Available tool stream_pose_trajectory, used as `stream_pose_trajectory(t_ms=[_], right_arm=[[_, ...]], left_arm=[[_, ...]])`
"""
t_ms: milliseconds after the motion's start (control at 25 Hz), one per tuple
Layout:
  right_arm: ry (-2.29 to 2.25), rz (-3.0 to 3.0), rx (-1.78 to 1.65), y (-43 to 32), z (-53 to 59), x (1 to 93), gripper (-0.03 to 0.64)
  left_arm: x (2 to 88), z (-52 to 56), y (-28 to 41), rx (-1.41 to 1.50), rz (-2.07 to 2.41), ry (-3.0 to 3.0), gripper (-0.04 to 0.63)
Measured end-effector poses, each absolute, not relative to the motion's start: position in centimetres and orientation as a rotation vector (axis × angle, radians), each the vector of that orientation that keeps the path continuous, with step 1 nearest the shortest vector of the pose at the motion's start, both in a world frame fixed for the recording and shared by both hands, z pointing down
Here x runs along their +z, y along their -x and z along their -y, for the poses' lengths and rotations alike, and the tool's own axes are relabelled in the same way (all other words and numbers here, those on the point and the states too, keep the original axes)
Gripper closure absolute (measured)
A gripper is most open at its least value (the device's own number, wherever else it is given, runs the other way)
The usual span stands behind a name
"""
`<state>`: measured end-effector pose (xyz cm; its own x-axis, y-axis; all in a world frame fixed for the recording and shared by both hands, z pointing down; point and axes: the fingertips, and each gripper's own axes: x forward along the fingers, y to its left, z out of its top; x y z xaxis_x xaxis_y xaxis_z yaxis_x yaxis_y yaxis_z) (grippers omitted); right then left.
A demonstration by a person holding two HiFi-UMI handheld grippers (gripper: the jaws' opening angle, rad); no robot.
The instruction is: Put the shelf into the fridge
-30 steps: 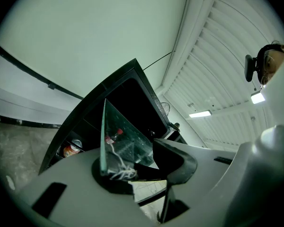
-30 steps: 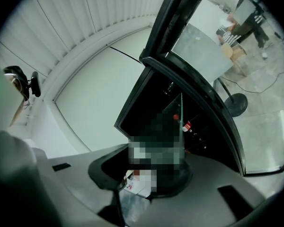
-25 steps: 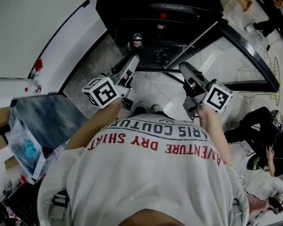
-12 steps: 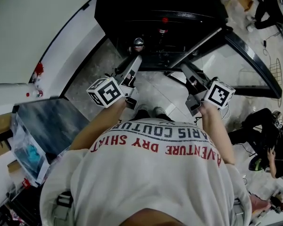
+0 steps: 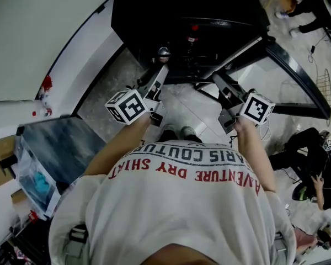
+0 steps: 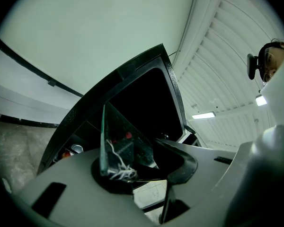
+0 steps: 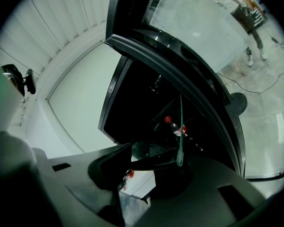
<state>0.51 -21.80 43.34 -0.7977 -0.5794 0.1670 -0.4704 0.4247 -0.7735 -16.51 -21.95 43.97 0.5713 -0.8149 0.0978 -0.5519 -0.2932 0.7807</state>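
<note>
The shelf is a clear glass pane (image 5: pixel 191 99) held level between my two grippers, just in front of the open black fridge (image 5: pixel 187 10). My left gripper (image 5: pixel 161 72) is shut on its left edge, which shows as a greenish glass edge (image 6: pixel 104 141) in the left gripper view. My right gripper (image 5: pixel 218 83) is shut on the right edge, seen as a thin green line (image 7: pixel 181 131). The pane's far edge is at the fridge's dark opening. Inside stand a red-capped bottle (image 7: pixel 176 127) and a can (image 5: pixel 164 52).
The fridge's glass door (image 5: pixel 289 79) stands swung open to the right. A person (image 5: pixel 314 164) sits on the floor at the right. At the left are a dark-topped table (image 5: pixel 60 142) and a clear bag with something blue (image 5: pixel 36 184). A white wall runs along the left.
Both grippers have moved a little forward toward the fridge opening, carrying the glass shelf with them. Both grips look unchanged.
</note>
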Motion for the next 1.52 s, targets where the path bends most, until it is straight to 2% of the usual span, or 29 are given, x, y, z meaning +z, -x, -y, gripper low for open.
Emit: stream_pose_trajectory(t_ms=[440,560,640,1360,1520], right_arm=[[0.944,-2.519,-1.322,-0.4,23.6,43.9,0.494],[0.949,-2.511,-1.321,-0.3,24.1,44.1,0.492],[0.951,-2.517,-1.31,-0.3,24.5,44.1,0.494],[0.992,-2.491,-1.295,-0.8,26.0,44.4,0.492],[1.002,-2.486,-1.291,-0.7,26.0,44.5,0.492]], left_arm=[[44.2,23.5,16.4,-0.39,1.058,-2.053,0.44],[44.1,23.4,15.7,-0.354,1.003,-2.128,0.415],[44.0,23.0,14.7,-0.312,0.939,-2.195,0.359],[44.7,21.2,8.6,-0.088,0.8,-2.431,0.356],[45.0,21.3,8.3,-0.089,0.837,-2.421,0.392]])
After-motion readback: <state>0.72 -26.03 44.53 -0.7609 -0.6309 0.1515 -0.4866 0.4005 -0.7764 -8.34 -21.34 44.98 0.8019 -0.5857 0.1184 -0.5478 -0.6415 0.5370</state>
